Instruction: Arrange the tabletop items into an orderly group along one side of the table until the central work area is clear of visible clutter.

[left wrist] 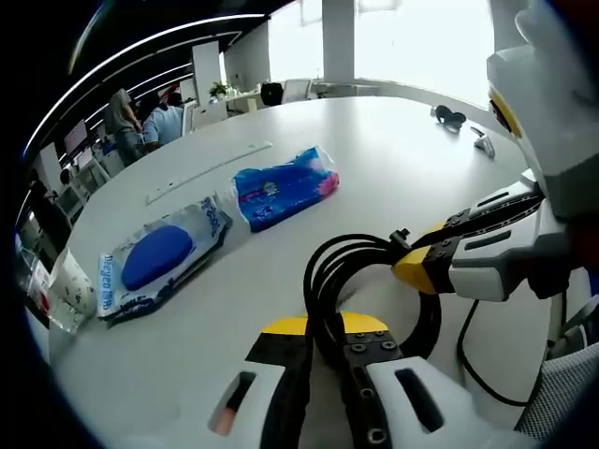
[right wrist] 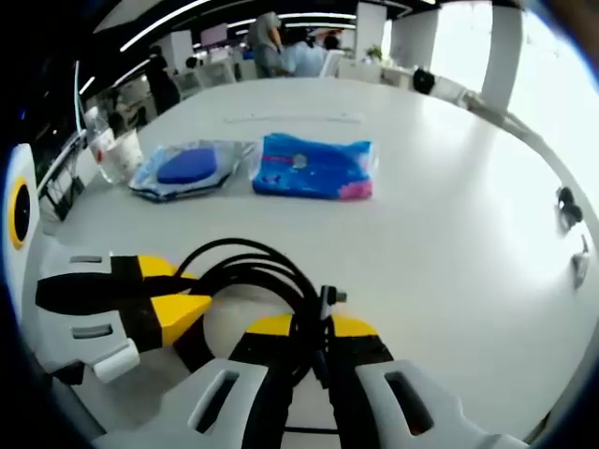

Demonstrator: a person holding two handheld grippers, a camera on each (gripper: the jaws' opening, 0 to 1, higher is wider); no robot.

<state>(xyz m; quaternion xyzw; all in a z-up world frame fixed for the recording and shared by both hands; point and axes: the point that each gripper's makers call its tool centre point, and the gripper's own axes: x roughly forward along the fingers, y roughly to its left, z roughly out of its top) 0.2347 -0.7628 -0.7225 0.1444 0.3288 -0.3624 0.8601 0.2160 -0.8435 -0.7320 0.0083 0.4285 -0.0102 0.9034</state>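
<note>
Coiled black rubber cable (left wrist: pixel 370 290), looped flat on white round surface (left wrist: pixel 393 159), nearest of all, pinched from two sides. Left claw (left wrist: pixel 328 344) closed on near arc of coil; right claw (right wrist: pixel 314 348) likewise clamped on a strand at its own near edge, also seen entering left gripper view from the right (left wrist: pixel 426 262). Both equally close, so no nearer hand. Beyond coil, well apart: blue plastic tissue pack (left wrist: pixel 284 185), then clear bag holding dark blue oval pad (left wrist: pixel 161 257), side by side towards far edge. Crumpled clear cup (right wrist: pixel 117 154) just past bag. Likely carry direction: away from claws, towards that row.
</note>
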